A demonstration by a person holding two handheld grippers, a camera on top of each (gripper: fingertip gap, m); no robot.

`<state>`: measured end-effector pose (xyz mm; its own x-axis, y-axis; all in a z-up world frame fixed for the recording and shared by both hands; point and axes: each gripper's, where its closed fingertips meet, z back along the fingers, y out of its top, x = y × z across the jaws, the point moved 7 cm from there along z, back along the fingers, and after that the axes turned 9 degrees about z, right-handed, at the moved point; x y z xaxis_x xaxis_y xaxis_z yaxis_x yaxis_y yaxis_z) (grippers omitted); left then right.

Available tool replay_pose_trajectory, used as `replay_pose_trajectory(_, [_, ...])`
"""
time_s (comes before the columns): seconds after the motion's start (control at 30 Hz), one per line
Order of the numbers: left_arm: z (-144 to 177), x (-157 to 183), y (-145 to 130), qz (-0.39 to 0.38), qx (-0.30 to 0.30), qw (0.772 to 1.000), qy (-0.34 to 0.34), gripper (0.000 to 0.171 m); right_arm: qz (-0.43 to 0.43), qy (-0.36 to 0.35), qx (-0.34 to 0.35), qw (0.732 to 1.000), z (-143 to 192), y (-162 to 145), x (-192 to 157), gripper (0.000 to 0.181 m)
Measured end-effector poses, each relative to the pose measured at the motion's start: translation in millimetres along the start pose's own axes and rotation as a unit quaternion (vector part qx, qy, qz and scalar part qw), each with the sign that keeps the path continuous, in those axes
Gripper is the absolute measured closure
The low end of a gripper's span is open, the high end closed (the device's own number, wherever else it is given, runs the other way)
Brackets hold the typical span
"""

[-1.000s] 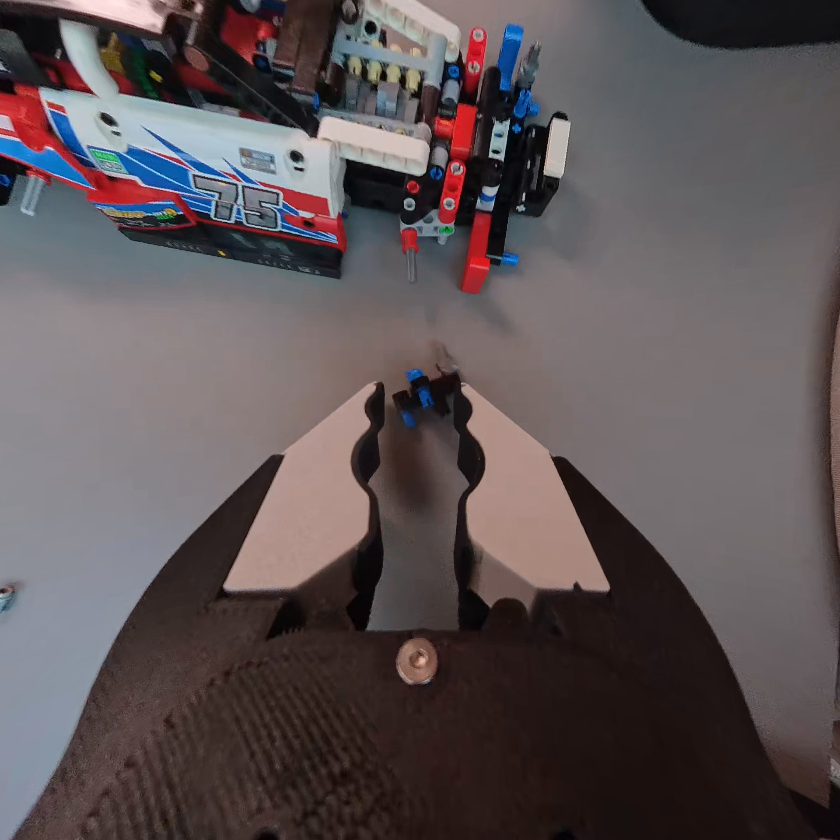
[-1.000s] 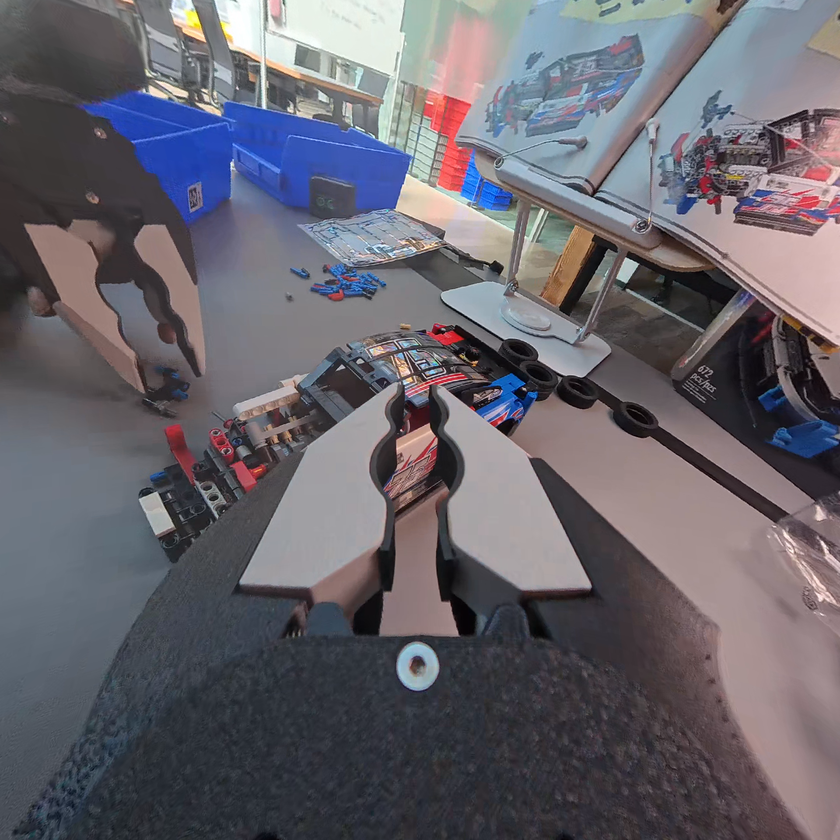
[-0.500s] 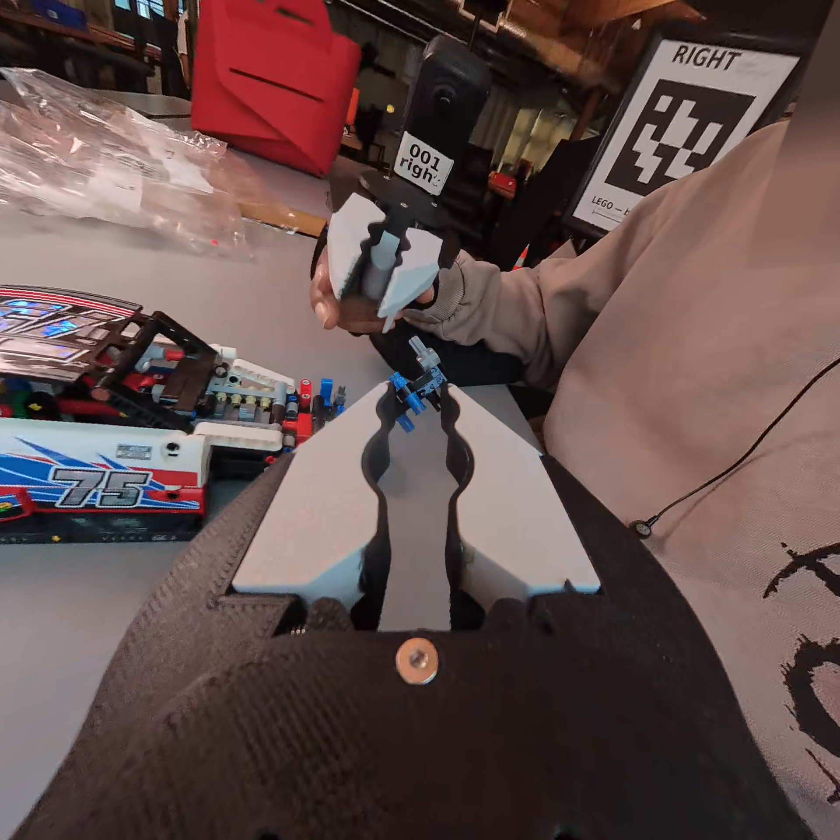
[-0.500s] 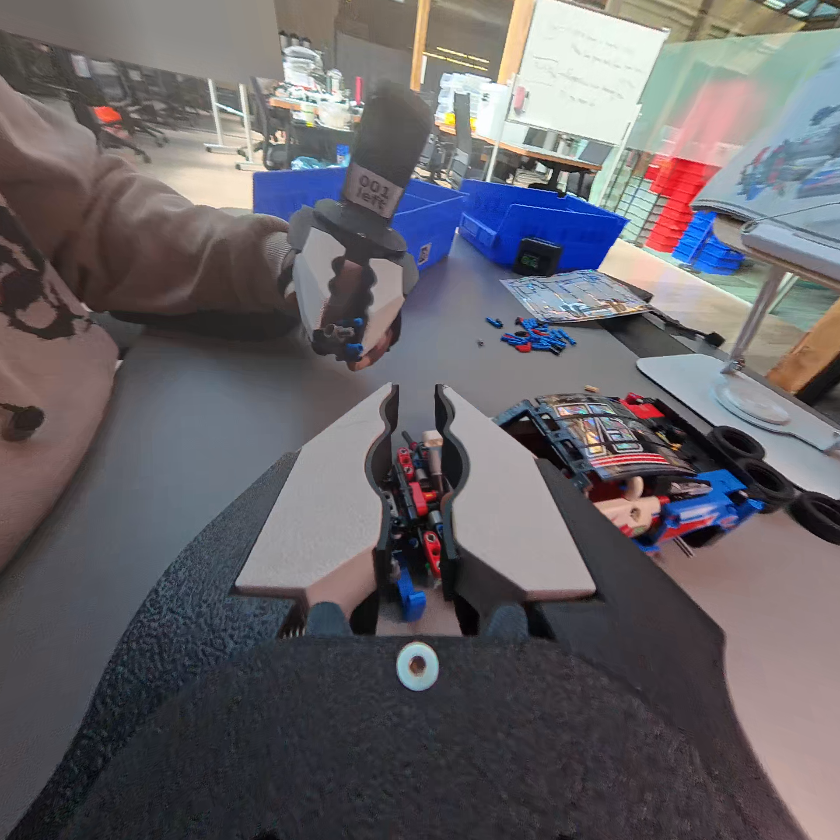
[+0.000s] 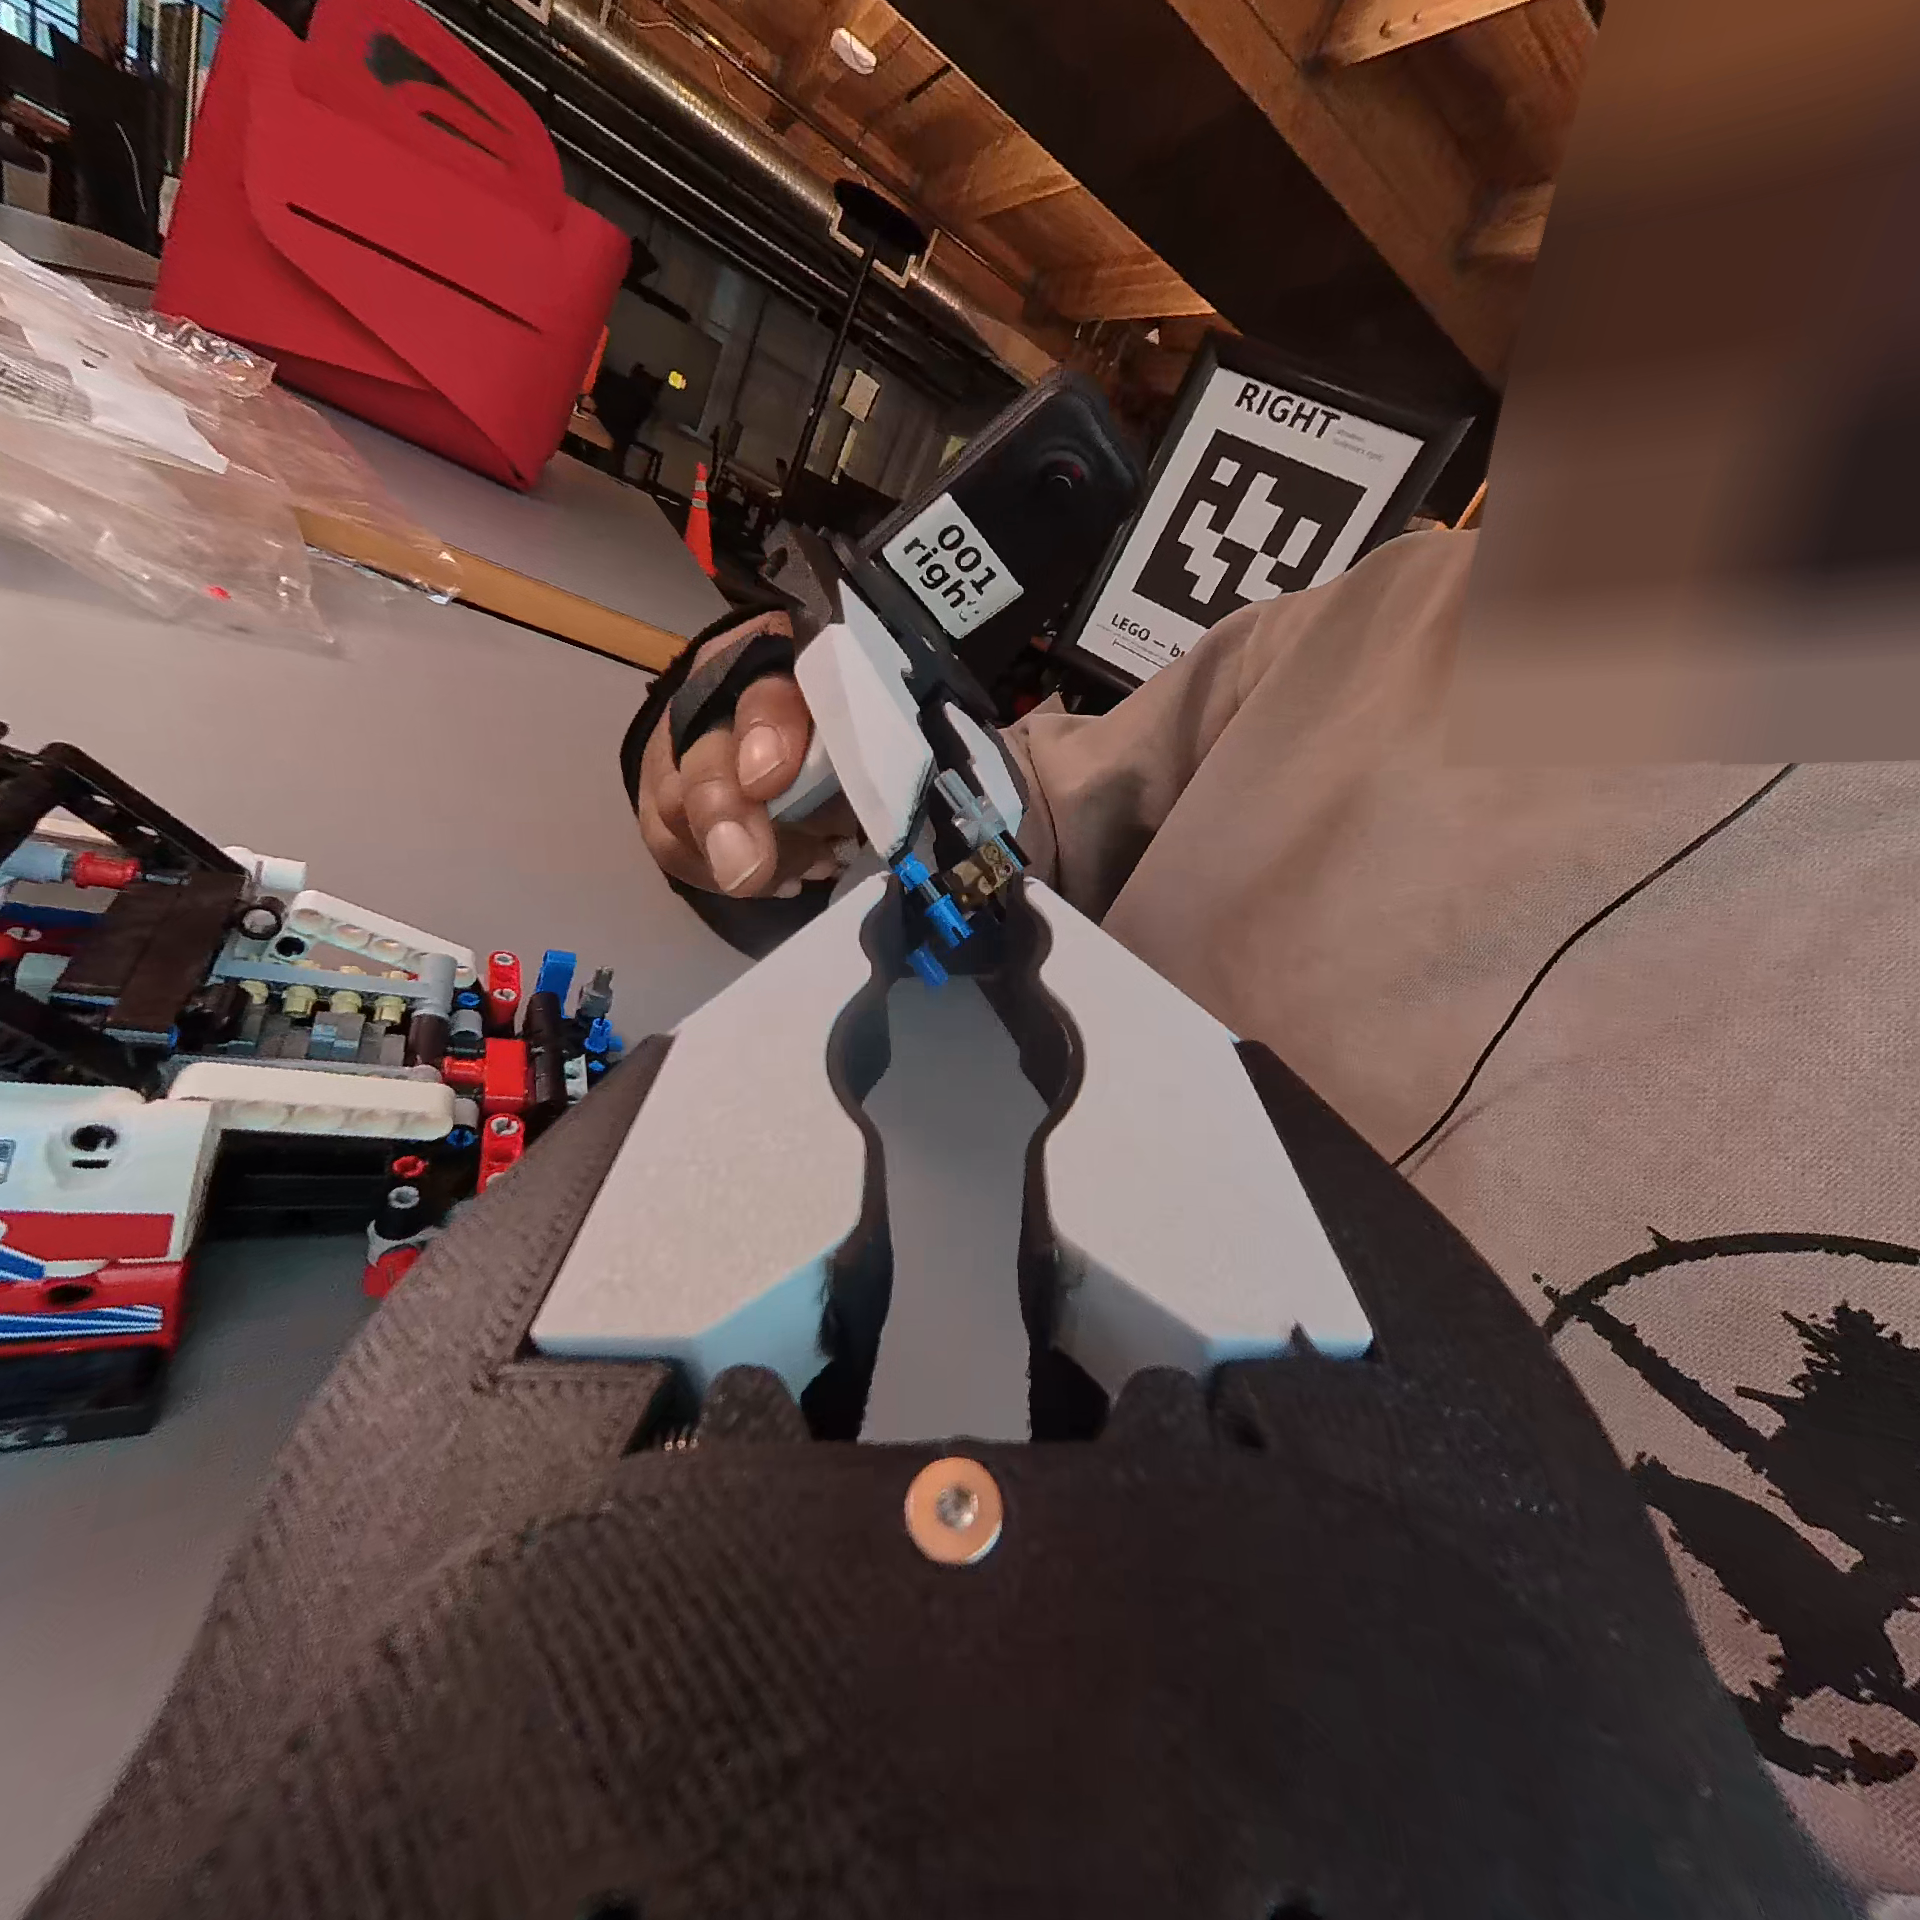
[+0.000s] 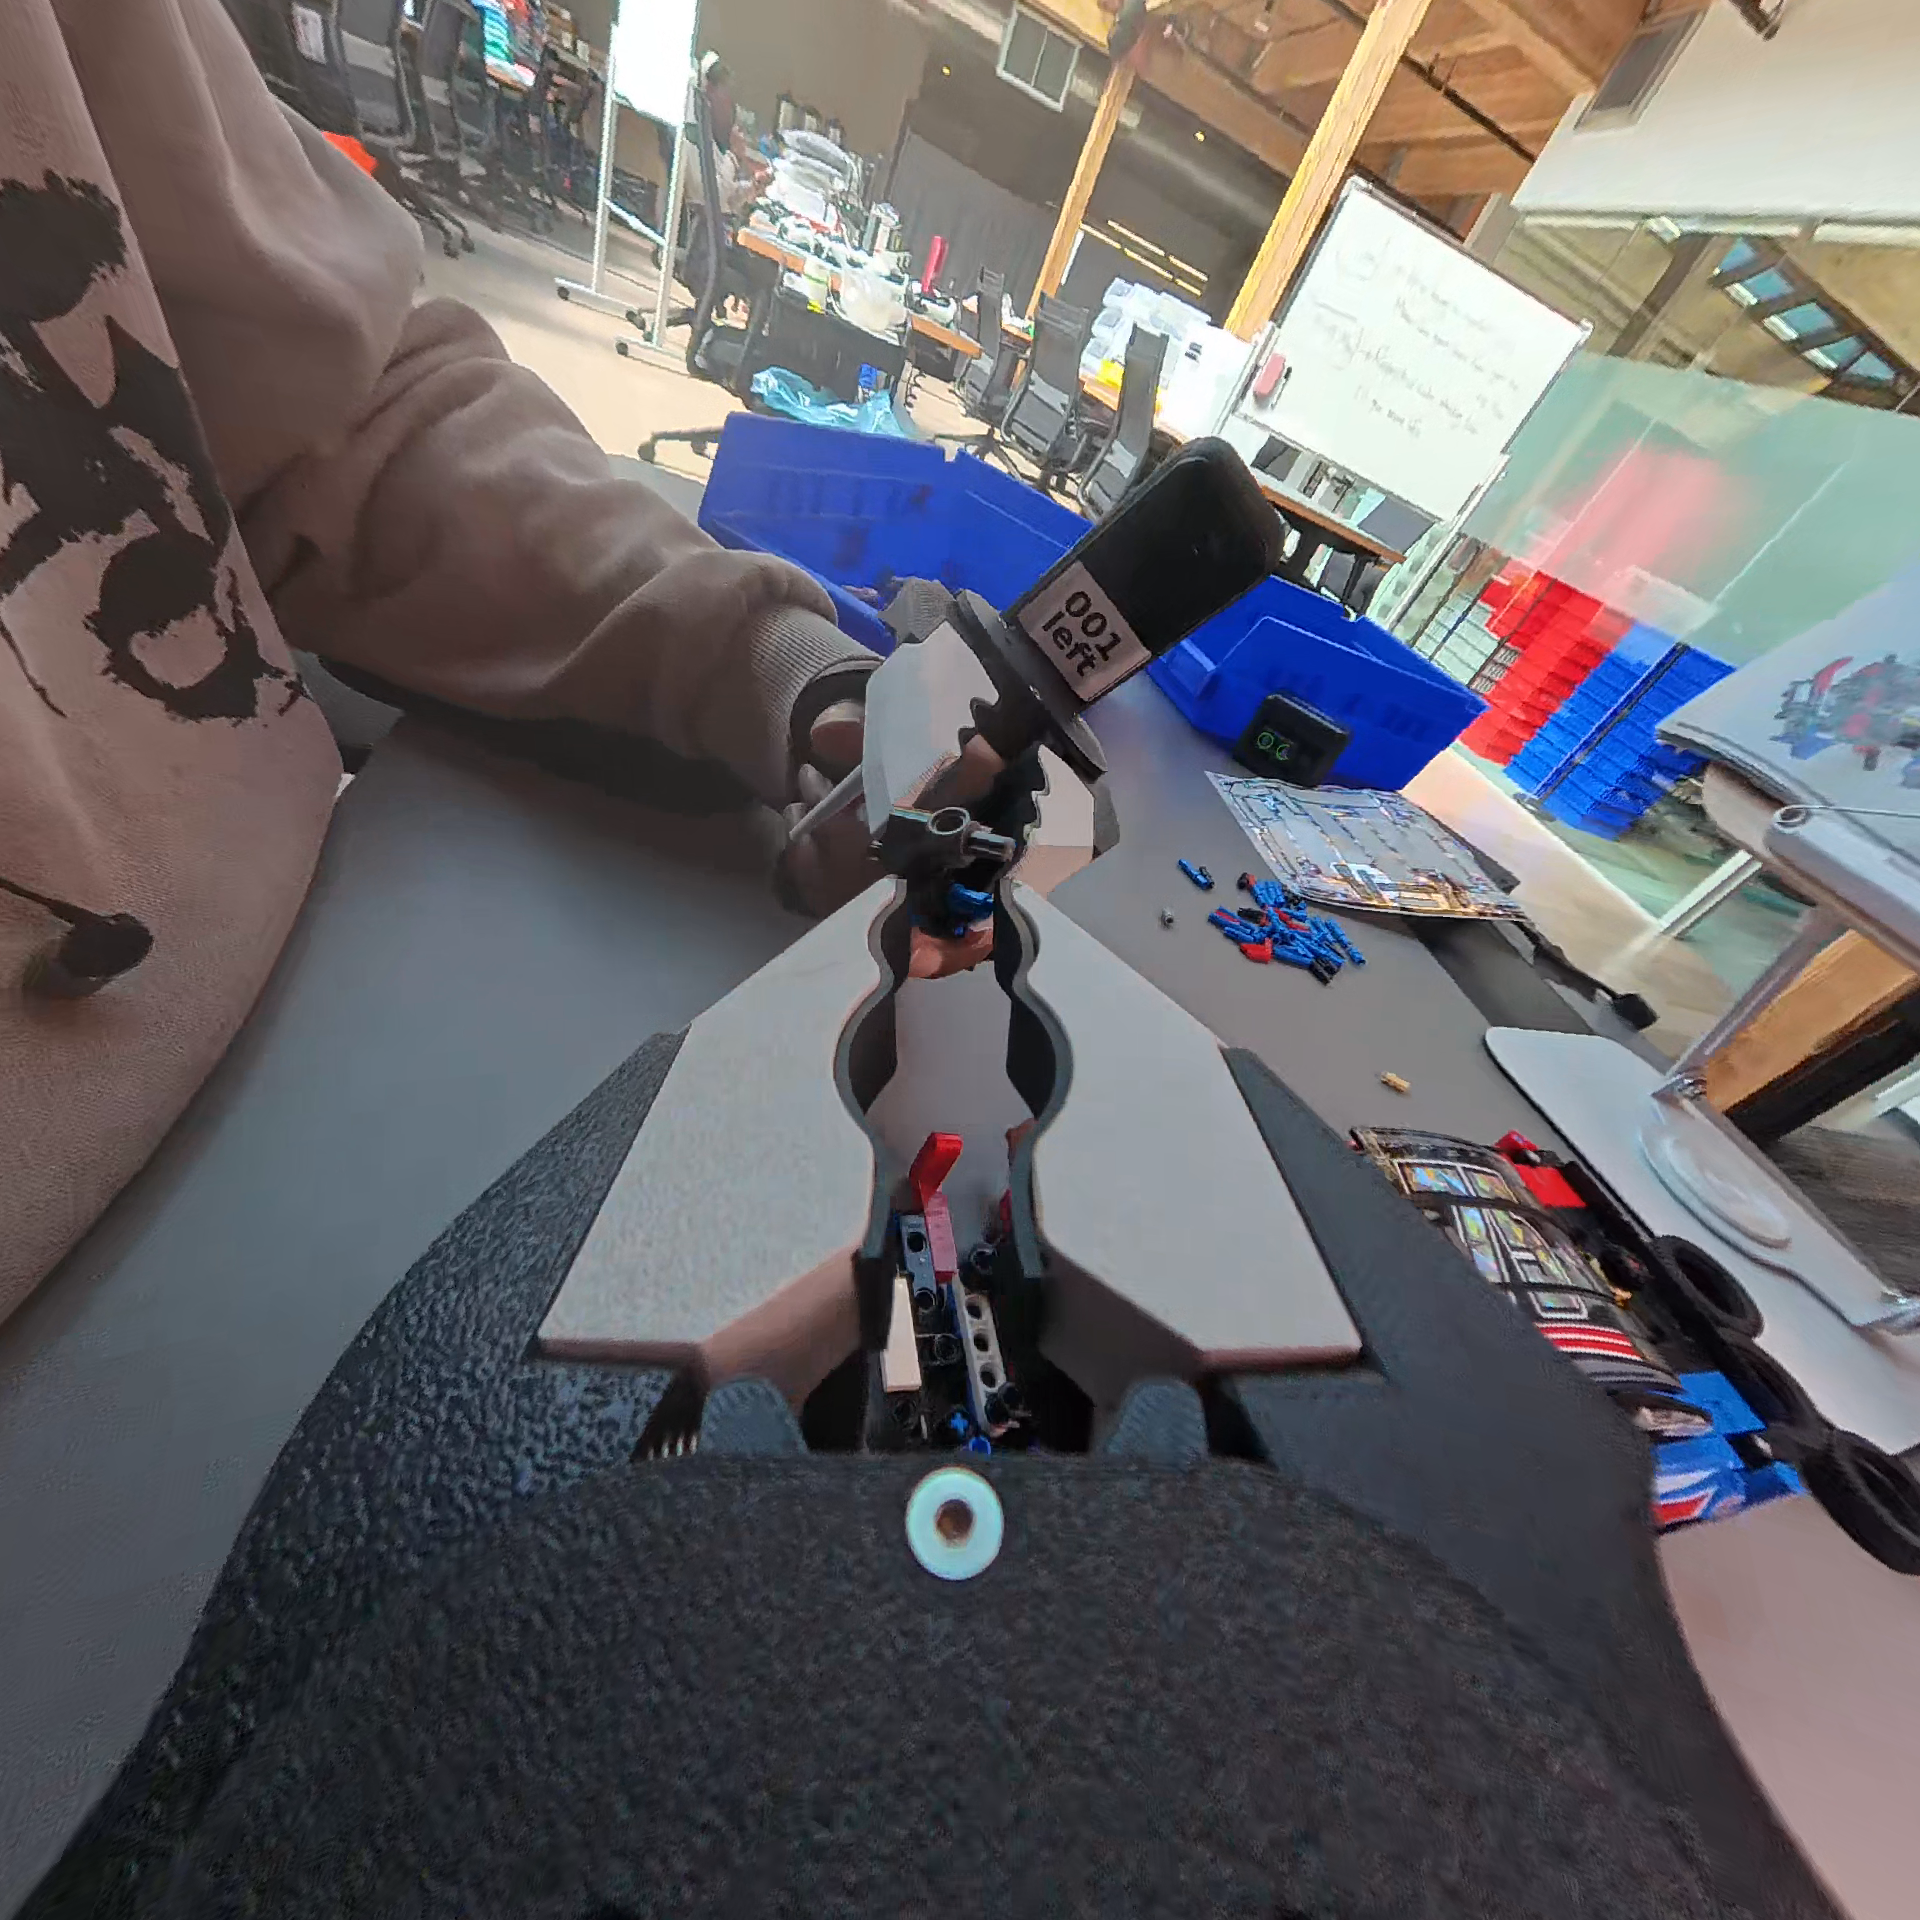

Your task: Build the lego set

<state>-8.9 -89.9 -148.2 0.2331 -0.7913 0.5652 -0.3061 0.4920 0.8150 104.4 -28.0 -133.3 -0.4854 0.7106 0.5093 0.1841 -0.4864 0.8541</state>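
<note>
Lighting: mixed indoor, moderately bright in both wrist views. Right wrist view: daylight enters from the far right, where the glass partition (image 6: 1714,540) shows washed-out red and blue smears; the whiteboard (image 6: 1423,353) is bright, near overexposed. Left wrist view: dimmer background, warm tone on the wooden ceiling (image 5: 1143,125); the grey table (image 5: 436,748) is evenly lit with soft shadows only. Glare: mild sheen on the plastic bags (image 5: 135,468). Distortion: strong wide-angle bending toward all edges. Blur: motion smear on the lego car (image 5: 94,1247) at the left edge and on the tyres (image 6: 1860,1496) at the right; a mosaic patch covers the upper right of the left view. Centres are sharp.
</note>
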Motion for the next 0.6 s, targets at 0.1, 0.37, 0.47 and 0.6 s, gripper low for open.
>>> replay_pose_trajectory(0.1, [-0.9, 0.3, -0.3, 0.024, 0.003, 1.000, -0.012, 0.154, 0.023, -0.004, -0.004, 1.000, 0.8, 2.2, -2.4, 0.170])
replay_pose_trajectory(0.37, [11.5, -11.8, 7.2, -0.008, 0.004, 0.993, 0.119, 0.144, -0.004, 0.003, -0.055, 0.998, 7.3, -12.2, 4.9, 0.180])
replay_pose_trajectory(0.47, [14.8, -7.1, 12.2, -0.030, 0.003, 0.990, 0.139, 0.146, -0.021, 0.007, -0.072, 0.997, 8.8, -17.5, 7.7, 0.180])
replay_pose_trajectory(0.6, [8.6, -0.8, 8.7, -0.113, -0.056, 0.972, 0.197, 0.145, -0.040, 0.010, -0.107, 0.993, 7.2, -26.0, 9.4, 0.180])
